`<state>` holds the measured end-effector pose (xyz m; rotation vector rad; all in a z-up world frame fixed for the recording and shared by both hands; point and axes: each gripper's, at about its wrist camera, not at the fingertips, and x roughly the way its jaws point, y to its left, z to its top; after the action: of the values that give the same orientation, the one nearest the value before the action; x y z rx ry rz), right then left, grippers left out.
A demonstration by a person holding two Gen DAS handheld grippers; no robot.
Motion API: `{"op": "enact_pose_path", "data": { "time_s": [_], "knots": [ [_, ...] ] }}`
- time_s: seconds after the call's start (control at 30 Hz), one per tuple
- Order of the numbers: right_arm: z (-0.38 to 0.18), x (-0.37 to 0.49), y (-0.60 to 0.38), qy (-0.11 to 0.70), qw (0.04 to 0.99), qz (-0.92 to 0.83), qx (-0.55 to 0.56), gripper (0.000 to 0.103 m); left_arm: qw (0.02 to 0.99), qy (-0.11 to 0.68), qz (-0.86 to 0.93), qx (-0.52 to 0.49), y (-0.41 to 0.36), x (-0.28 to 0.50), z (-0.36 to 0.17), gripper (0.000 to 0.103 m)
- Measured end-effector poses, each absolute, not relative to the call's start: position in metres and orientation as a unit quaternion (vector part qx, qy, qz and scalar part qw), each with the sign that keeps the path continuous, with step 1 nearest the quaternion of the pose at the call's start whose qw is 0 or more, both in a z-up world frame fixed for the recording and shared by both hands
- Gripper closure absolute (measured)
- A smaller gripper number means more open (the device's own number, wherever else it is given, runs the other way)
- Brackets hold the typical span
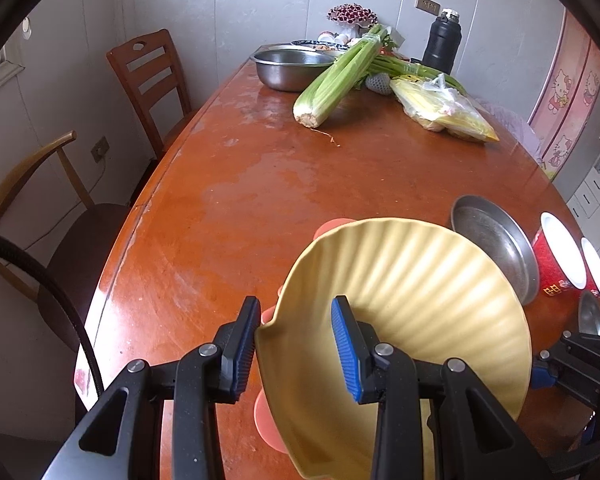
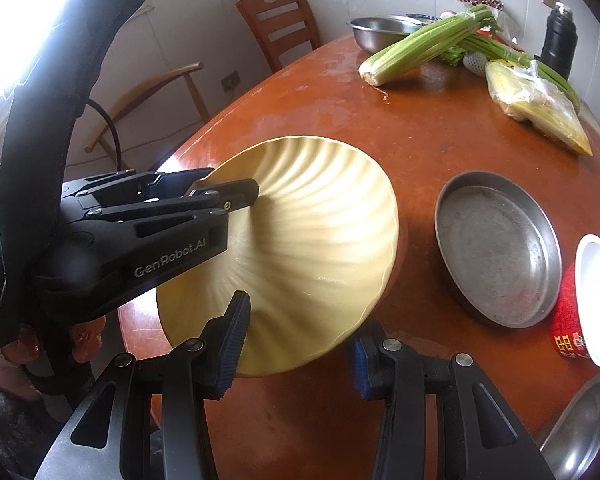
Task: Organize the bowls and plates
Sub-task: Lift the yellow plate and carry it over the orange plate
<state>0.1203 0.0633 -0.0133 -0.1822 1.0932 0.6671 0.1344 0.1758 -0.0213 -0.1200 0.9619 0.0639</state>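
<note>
While tilted, yellow plate rim between left jaws | right jaws alongside

This is a home dining room. A worn, glossy wooden dining table fills the view ahead of the grippers, with a slatted wooden chair and a curved-back chair drawn up on its left side. At its far end lie celery, bagged corn, a steel basin and a black thermos. Cartoon-cat sliding doors stand far right, and plain panelled walls with sockets stand behind.
</note>
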Motion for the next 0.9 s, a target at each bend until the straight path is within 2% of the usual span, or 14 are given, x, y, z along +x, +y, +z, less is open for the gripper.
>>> {"op": "enact_pose_path", "data": {
  "time_s": [0.9],
  "knots": [
    [-0.0194, 0.1198, 0.0734, 0.503, 0.806, 0.29, -0.113, 0.056, 0.884, 0.462, 0.029, -0.062, 0.178, 0.1427, -0.0273, 0.066]
  ]
}}
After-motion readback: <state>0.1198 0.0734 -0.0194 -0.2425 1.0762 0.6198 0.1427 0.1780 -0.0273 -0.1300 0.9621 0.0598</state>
